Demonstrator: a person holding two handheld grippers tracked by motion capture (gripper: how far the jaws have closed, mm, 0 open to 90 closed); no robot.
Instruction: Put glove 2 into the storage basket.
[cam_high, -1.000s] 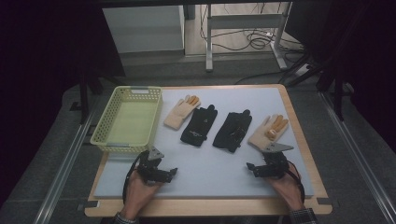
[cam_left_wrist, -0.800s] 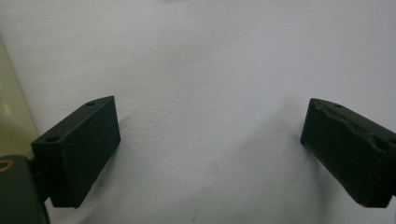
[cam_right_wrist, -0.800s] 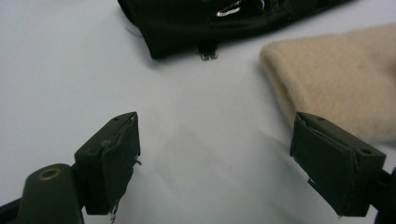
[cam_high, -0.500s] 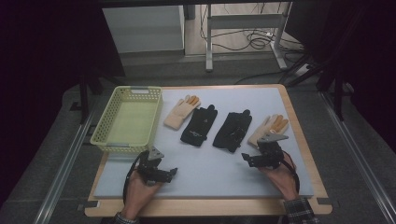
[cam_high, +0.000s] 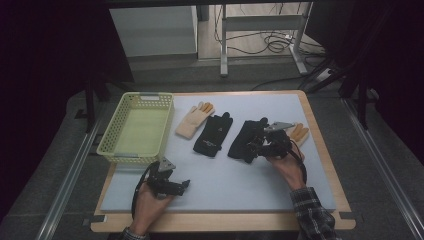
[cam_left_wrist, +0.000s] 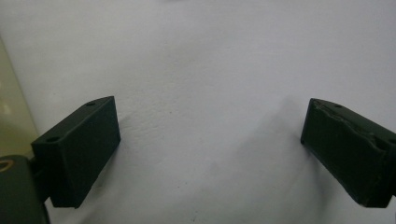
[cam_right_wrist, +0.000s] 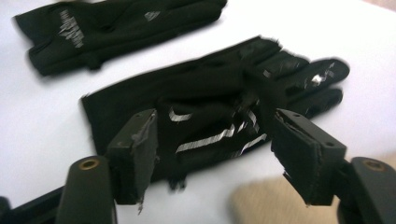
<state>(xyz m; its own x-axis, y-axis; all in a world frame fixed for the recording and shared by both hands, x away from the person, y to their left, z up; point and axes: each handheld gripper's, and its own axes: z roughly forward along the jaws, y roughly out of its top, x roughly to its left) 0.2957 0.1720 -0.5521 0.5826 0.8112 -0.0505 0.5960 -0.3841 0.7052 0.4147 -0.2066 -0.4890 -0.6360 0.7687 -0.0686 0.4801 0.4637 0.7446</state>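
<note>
Hovering low at the near edge, the left gripper (cam_high: 172, 184) sat over bare mat (cam_high: 225, 185), jaws spread wide with nothing between them in the left gripper view.

Further out, the right gripper (cam_high: 256, 145) was at the right-hand black glove (cam_right_wrist: 210, 102), the task's thing here, lying flat on the mat with its fingers pointing away from the person. Its jaws had just been closing but were still apart, straddling the glove's cuff end: in the right gripper view the fabric ran between the two fingers (cam_right_wrist: 135, 149), no pad visibly pressing on it yet.

Risks as I judged them:
- jaws closing on a thin top layer only, so the glove would slip out on lift
- pads coming down flat on the mat and pinching nothing
- dragging the glove sideways into the other black glove (cam_high: 214, 134) just beside it, or catching the tan glove (cam_high: 299, 132) partly hidden behind the gripper

Beyond those lay a second tan glove (cam_high: 194, 120) and, far left, the yellow basket (cam_high: 111, 146), well apart from the target.
</note>
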